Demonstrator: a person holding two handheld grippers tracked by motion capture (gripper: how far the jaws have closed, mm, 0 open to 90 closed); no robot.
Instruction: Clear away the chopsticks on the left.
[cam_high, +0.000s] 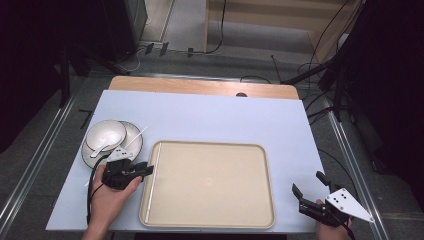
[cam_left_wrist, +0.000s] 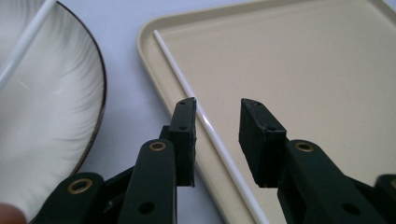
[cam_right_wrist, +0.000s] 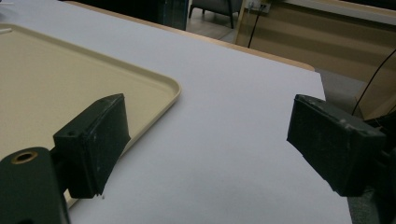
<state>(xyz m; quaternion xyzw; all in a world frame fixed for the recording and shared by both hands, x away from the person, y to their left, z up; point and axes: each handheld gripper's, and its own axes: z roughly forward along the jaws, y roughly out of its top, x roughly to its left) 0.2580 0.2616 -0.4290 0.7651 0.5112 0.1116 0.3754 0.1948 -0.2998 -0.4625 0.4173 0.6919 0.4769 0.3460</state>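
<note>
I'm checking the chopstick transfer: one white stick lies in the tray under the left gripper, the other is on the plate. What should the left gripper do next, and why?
Probably lift clear and swing to the plate. The left gripper stands open, pads off the white stick lying along the tray edge, so that one seems placed. A second white stick rests across the plate beside the bowl.

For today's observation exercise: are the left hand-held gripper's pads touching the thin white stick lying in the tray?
Apart. In the left gripper view, the white stick lies between the left hand-held gripper pads, with a gap on each side.
</note>
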